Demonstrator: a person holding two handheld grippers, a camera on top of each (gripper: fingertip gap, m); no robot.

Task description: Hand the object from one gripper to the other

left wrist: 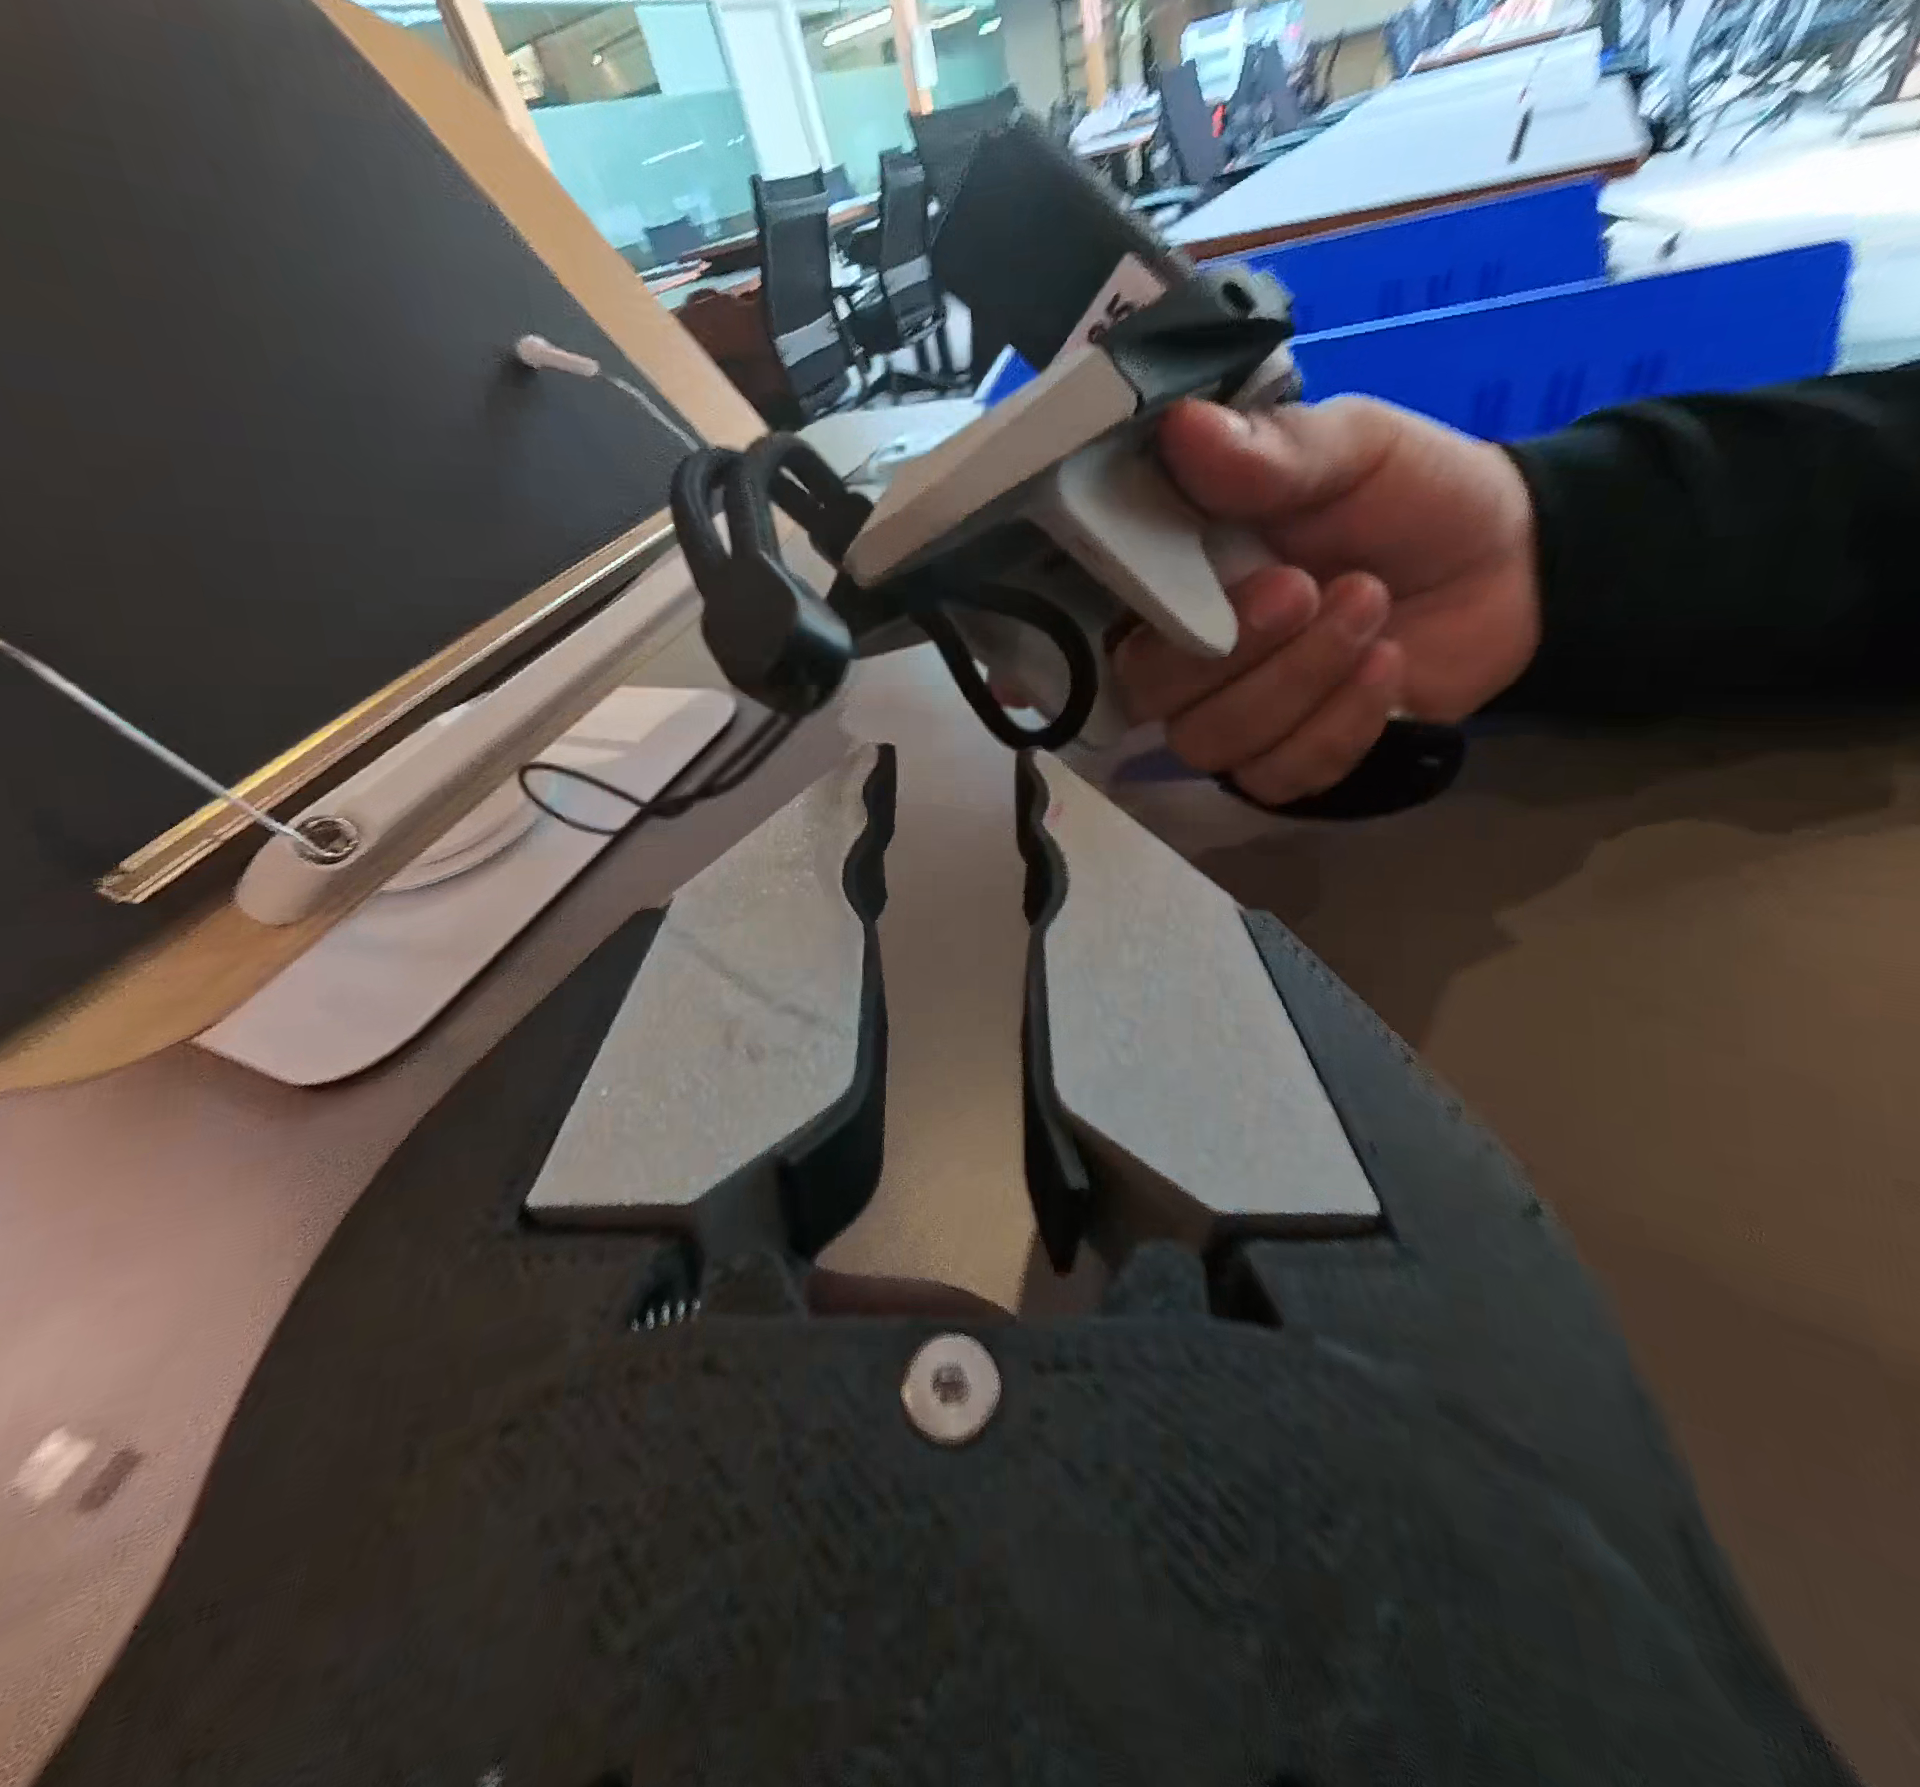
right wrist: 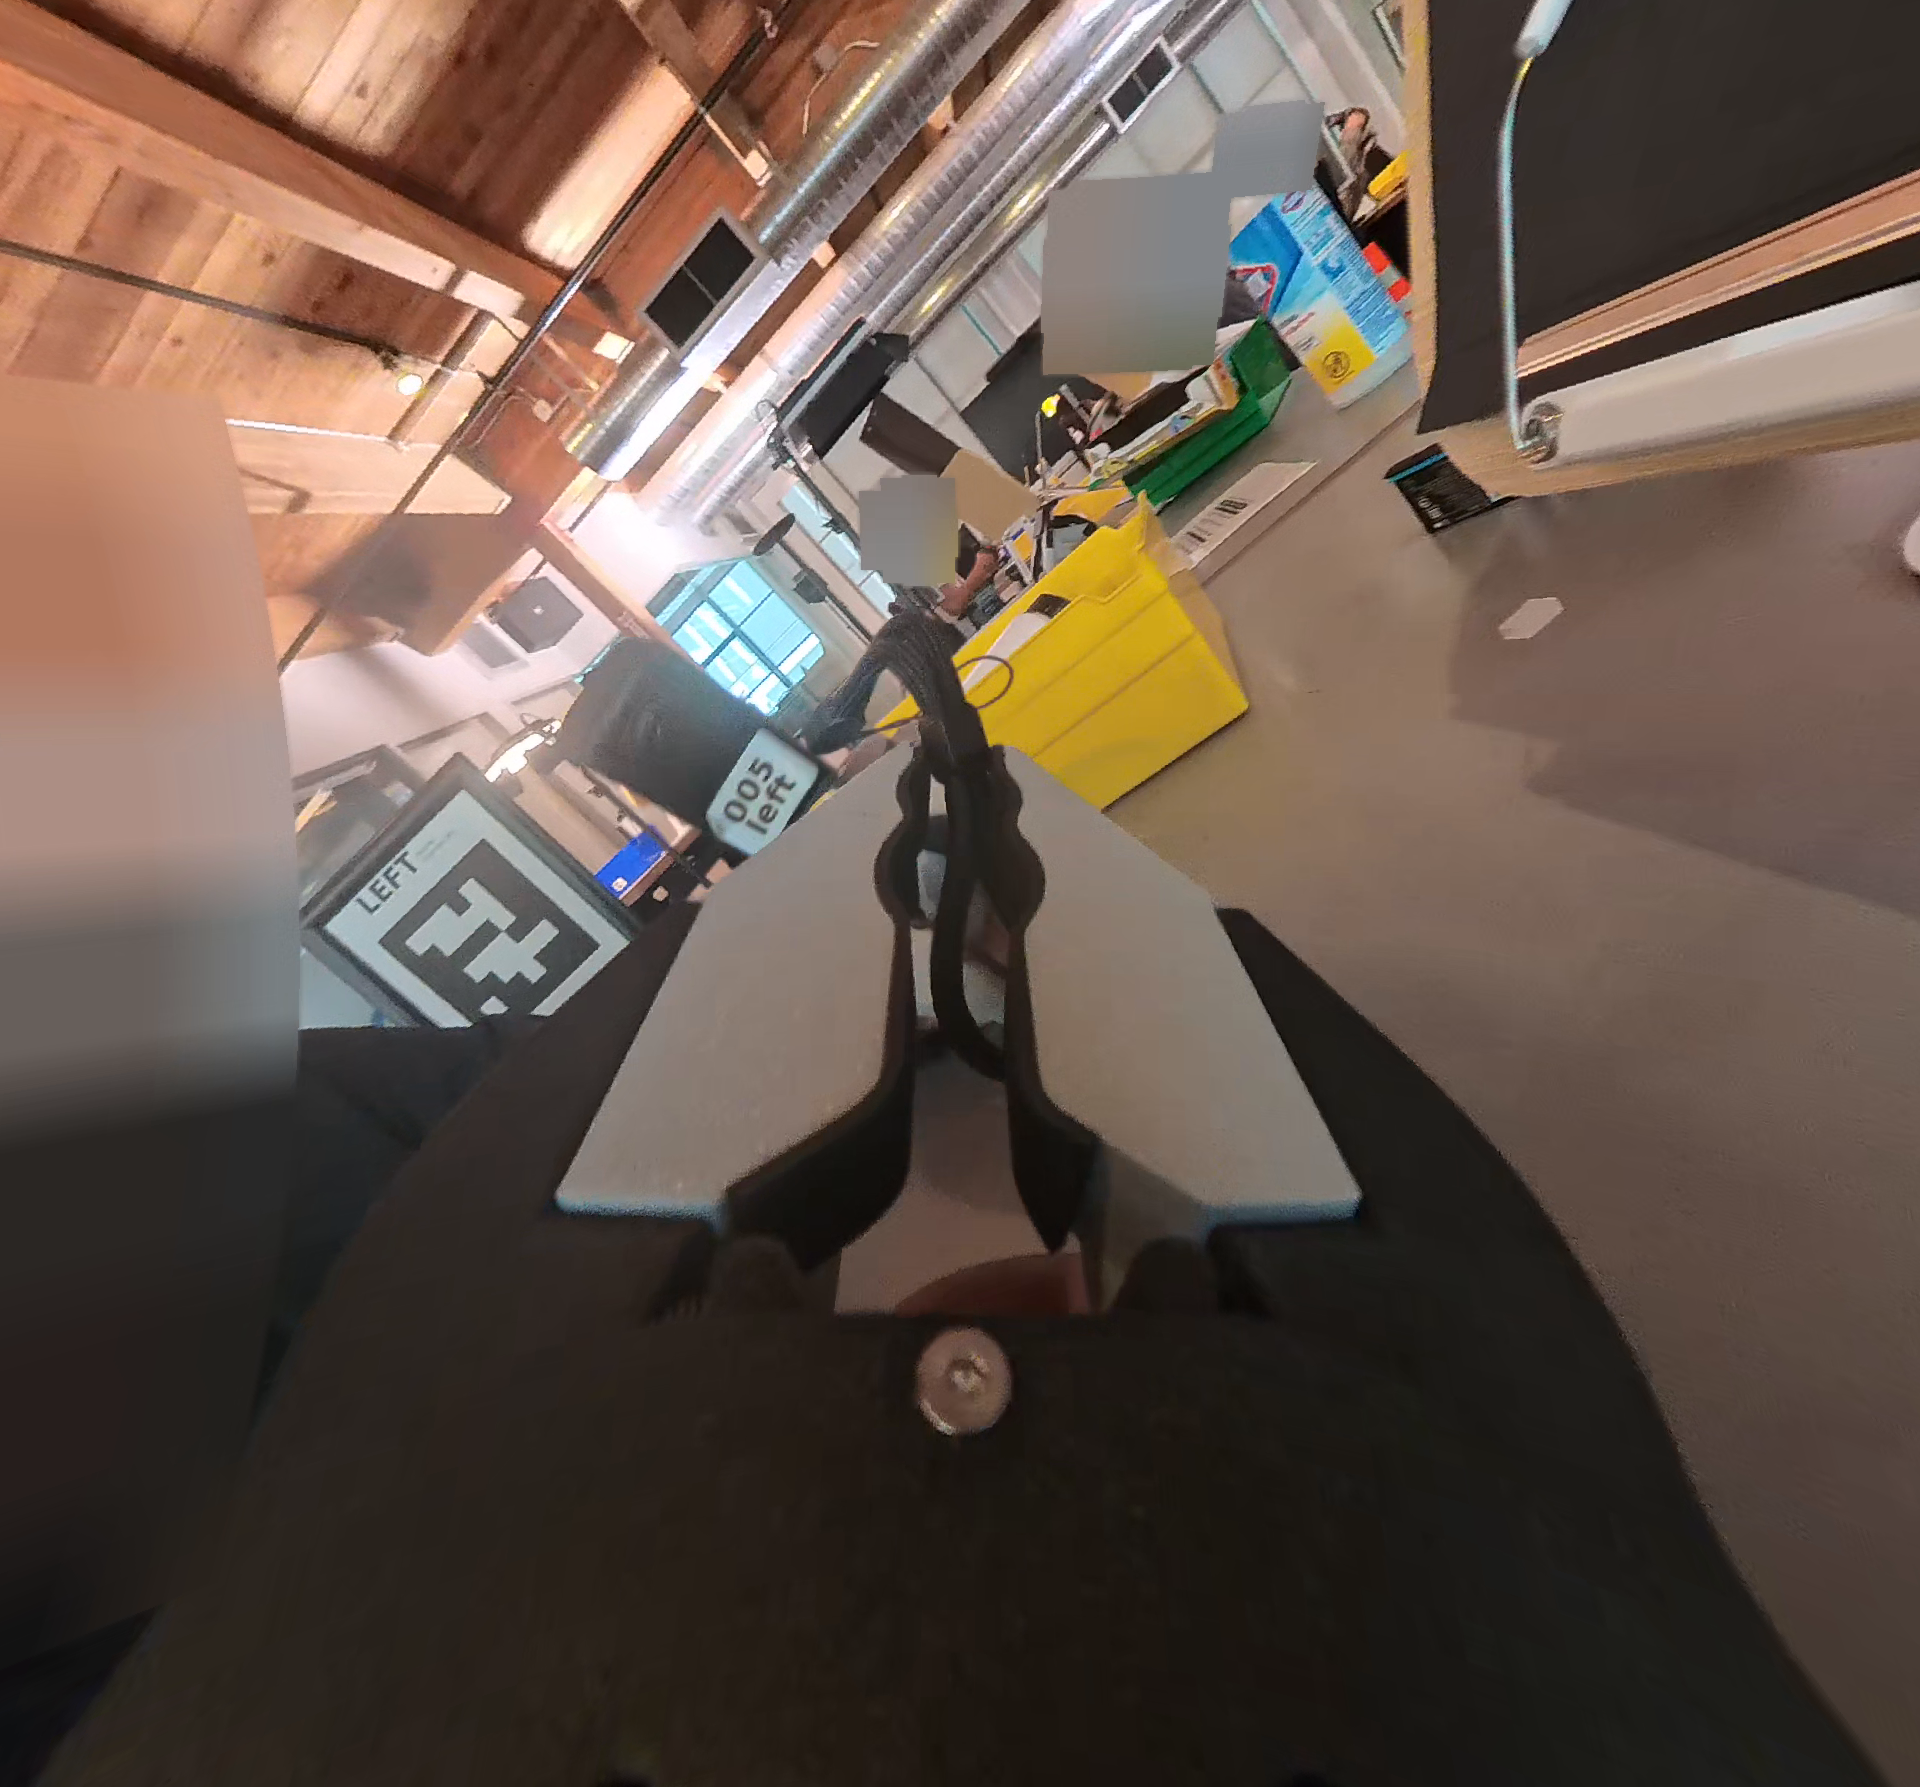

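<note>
Object: a black coiled cable bundle [left wrist: 753,574], looped and bound into a knot, hung in the air, pinched at the tips of the right gripper [right wrist: 956,807]; in the right wrist view its strands [right wrist: 951,698] bunched out just past those tips and one loop ran back between the fingers.
Right gripper: grey flat-plated fingers with black wavy pads [right wrist: 894,864] were pressed together on the cable; in the left wrist view the same tool [left wrist: 831,542] came in from the right, angled down to the left, its white handle gripped by a person's hand [left wrist: 1340,584] in a dark sleeve.
Left gripper: its own grey fingers with black pads were spread apart, holding nothing [left wrist: 956,771], tips just below the dangling bundle and not touching it.
Ahead of the left gripper: a brown tabletop [left wrist: 1558,1062] lay beneath the tips; a thin black cord [left wrist: 613,802] trailed over a white flat base [left wrist: 416,958] to the left.
Left of the left gripper: a large black panel with a pale wooden edge [left wrist: 260,387] leaned over the base, with a thin wire [left wrist: 135,750] running into a white fitting.
Beyond the right gripper: a yellow plastic bin [right wrist: 1112,677] stood on the grey surface past the tips; a square black-and-white marker plate [right wrist: 468,937] showed to the left of the fingers.
Background: black office chairs [left wrist: 800,303] and blue partitions [left wrist: 1558,324], blurred.
</note>
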